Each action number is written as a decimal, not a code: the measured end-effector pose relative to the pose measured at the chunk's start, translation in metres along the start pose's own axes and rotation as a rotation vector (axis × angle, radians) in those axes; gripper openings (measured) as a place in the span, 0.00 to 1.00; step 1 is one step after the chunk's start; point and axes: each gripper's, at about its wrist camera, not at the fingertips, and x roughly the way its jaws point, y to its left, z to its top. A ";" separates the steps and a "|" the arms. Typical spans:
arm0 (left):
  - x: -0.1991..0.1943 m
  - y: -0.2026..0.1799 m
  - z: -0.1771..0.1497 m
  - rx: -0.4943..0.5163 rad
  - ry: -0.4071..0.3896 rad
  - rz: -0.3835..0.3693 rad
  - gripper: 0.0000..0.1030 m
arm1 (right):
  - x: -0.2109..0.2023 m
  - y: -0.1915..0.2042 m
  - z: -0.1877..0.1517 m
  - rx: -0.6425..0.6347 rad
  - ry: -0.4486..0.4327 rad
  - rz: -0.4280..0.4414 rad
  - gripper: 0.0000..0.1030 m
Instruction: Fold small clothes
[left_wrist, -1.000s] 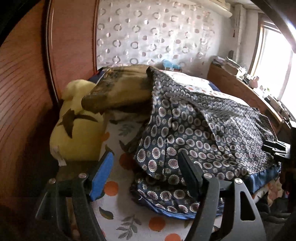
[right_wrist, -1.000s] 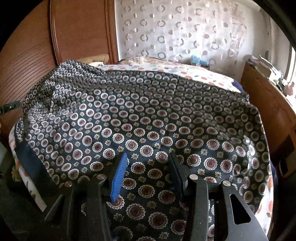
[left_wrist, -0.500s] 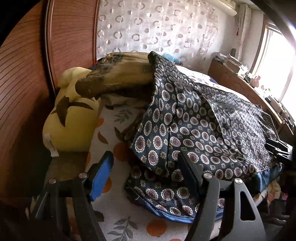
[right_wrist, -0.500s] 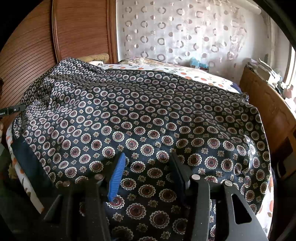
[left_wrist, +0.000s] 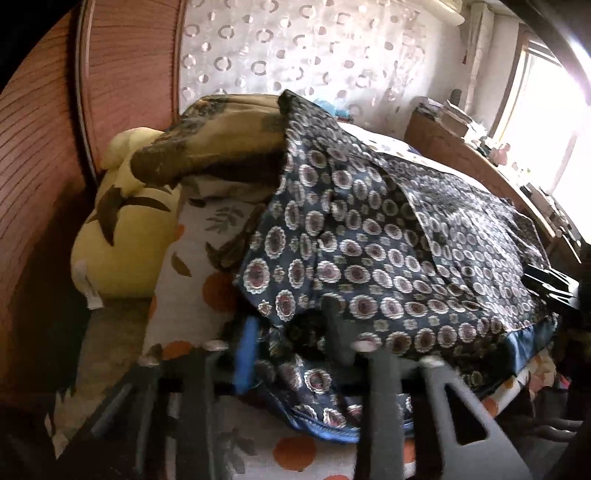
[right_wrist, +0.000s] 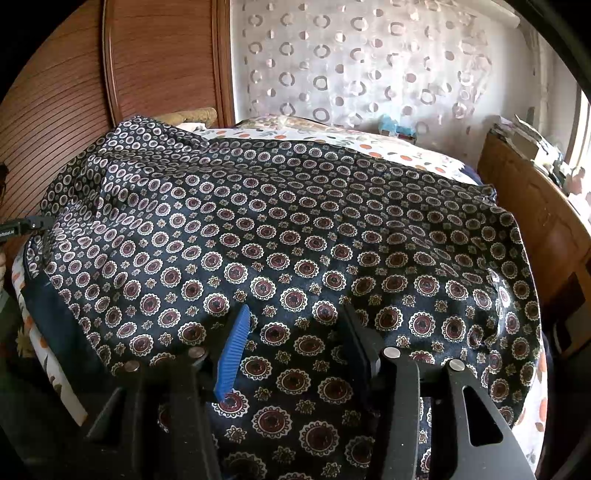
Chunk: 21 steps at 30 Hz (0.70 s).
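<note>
A dark navy garment with round medallion print (left_wrist: 388, 240) lies spread over the bed, its blue hem along the near edge. It fills the right wrist view (right_wrist: 295, 229). My left gripper (left_wrist: 291, 325) is open, its fingers straddling the garment's near left corner, with cloth between them. My right gripper (right_wrist: 295, 314) is open, its fingers resting on the cloth with fabric between them. The tip of the left gripper (right_wrist: 26, 225) shows at the left edge of the right wrist view.
A yellow plush toy (left_wrist: 122, 236) and a brown patterned pillow (left_wrist: 214, 140) lie by the wooden headboard (left_wrist: 125, 74). The bed sheet (left_wrist: 192, 266) is white with orange dots. A wooden ledge (right_wrist: 535, 221) with clutter runs along the right, under a window.
My left gripper has moved forward and right onto the garment's corner, so cloth now lies between its fingers. The right gripper has barely moved.
</note>
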 end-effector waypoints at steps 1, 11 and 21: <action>0.001 -0.002 0.001 -0.002 0.011 -0.018 0.06 | 0.000 0.000 0.000 0.001 0.000 0.001 0.50; -0.051 -0.046 0.033 0.081 -0.162 -0.108 0.04 | 0.001 -0.001 0.000 0.003 0.001 0.002 0.51; -0.057 -0.093 0.064 0.149 -0.247 -0.204 0.04 | 0.000 -0.001 0.001 0.010 -0.001 0.006 0.51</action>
